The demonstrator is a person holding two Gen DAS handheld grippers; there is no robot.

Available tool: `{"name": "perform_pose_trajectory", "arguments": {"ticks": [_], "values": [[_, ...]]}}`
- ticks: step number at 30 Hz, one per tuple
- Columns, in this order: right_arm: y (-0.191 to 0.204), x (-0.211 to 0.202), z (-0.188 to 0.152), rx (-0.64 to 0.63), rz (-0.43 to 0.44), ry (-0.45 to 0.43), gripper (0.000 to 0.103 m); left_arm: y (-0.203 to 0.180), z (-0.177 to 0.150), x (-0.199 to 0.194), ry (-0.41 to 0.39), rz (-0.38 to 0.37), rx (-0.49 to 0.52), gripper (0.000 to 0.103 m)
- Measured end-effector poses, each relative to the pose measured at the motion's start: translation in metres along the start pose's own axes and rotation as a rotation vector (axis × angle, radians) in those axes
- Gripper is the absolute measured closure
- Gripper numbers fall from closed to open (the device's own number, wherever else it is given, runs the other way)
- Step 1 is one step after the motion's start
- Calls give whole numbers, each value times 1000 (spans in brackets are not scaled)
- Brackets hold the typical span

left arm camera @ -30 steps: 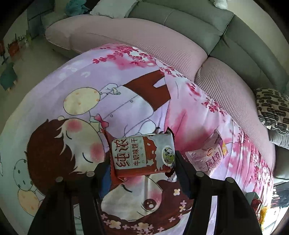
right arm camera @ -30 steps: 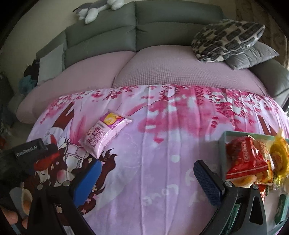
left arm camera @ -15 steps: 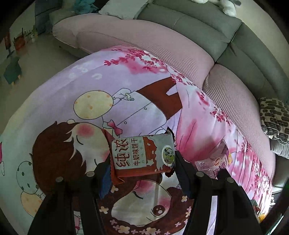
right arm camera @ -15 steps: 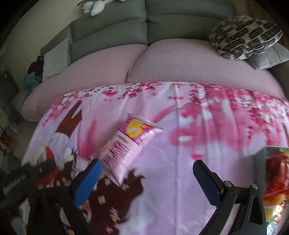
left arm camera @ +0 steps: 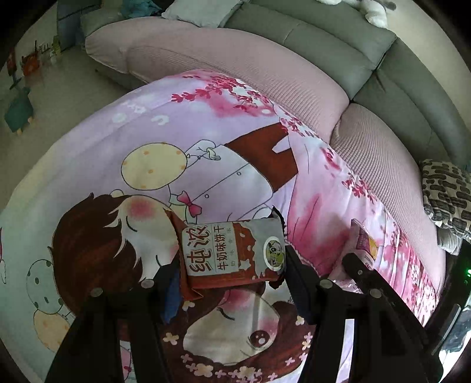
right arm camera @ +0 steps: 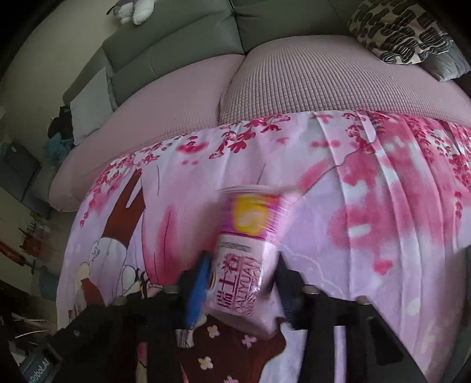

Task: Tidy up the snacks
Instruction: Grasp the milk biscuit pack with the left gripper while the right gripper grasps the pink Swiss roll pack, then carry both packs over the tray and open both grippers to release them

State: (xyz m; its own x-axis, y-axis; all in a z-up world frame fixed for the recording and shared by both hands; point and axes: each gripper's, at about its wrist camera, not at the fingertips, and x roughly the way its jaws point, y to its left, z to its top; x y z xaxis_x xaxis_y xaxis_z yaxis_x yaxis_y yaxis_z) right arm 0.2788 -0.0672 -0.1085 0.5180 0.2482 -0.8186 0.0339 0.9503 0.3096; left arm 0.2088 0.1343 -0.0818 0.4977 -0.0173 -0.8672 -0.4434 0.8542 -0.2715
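My left gripper [left arm camera: 232,277] is shut on a brown and white milk biscuit packet [left arm camera: 234,253] and holds it above the cartoon-print blanket [left arm camera: 153,123]. My right gripper [right arm camera: 241,280] has its fingers close on both sides of a pink snack packet [right arm camera: 244,253] with a yellow circle, lying on the blanket [right arm camera: 368,235]. The frame is blurred, so whether the pads press the packet is unclear. The pink packet [left arm camera: 365,241] also shows at the right in the left wrist view, partly behind a black gripper part.
A pink and grey sofa [left arm camera: 265,64] curves behind the blanket. A patterned cushion [right arm camera: 397,29] lies at the back right. A plush toy [right arm camera: 132,11] sits on the sofa back. Floor with small toys [left arm camera: 20,109] lies to the left.
My right gripper swung left from the snack tray to the pink packet and its fingers closed in around it. My left gripper kept hold of the biscuit packet and shifted slightly.
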Motion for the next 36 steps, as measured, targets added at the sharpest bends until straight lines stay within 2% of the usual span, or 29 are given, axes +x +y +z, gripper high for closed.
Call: {"name": "perform_pose_trajectory", "arguments": {"ticks": [4,9,14,18,22,27,32,36], "values": [[-5,-23,-10,-14,18,-16,64,-2,-6,-8,0,-9,12,39],[-24,-77,-32,7,25,-58,64,-25,-20,-22,8,-67,84,39],[-63,-137,-55,61,-15,-124,64,-67,-48,-50,3,-191,218,39],[-106,-178,-75,140,-87,-174,64,-101,-73,-72,0,-272,330,39],[-156,-214,-98,232,-159,-219,64,-152,-112,-95,-6,-333,502,39],[-207,-235,-122,315,-245,-221,64,-204,-165,-115,30,-426,674,39],[-245,-237,-137,386,-295,-193,64,-234,-206,-110,63,-444,782,39],[-263,-238,-144,422,-306,-189,64,-249,-231,-101,85,-431,845,39]]}}
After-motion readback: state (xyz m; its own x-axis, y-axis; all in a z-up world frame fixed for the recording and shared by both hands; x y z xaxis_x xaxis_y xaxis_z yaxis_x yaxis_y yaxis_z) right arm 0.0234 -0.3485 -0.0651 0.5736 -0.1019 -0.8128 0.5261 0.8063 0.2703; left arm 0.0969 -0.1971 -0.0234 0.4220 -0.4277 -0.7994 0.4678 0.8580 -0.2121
